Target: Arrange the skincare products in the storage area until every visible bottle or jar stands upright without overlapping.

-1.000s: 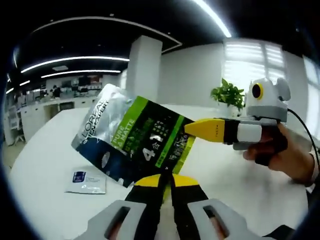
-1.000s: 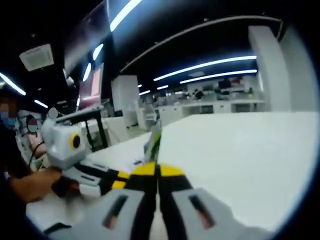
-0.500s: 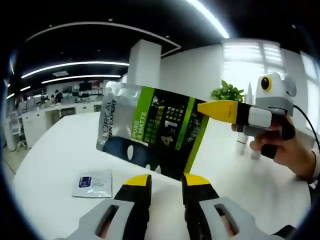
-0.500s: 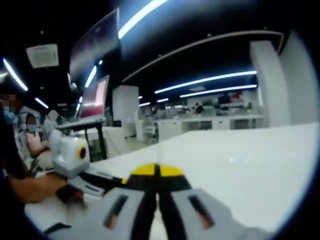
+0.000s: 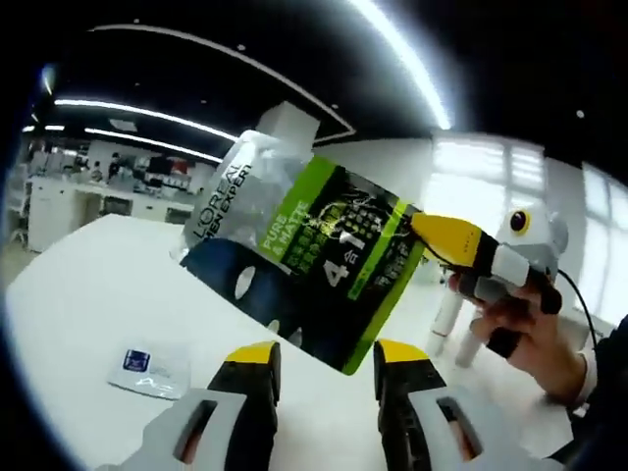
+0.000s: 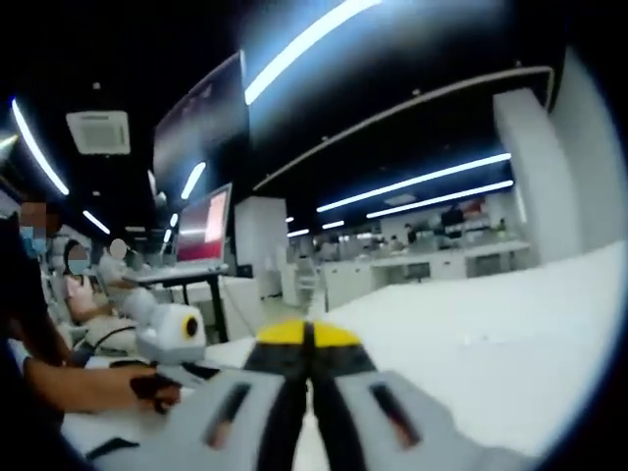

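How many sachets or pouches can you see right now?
2. The green-and-silver pouch hangs in the right gripper, above the table; a small white sachet lies flat on the table.

bright ceiling strips, dark ceiling, fisheye-warped edges.

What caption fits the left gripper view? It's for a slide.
Right gripper lifts a green-and-silver pouch above the white table; left gripper waits open below.
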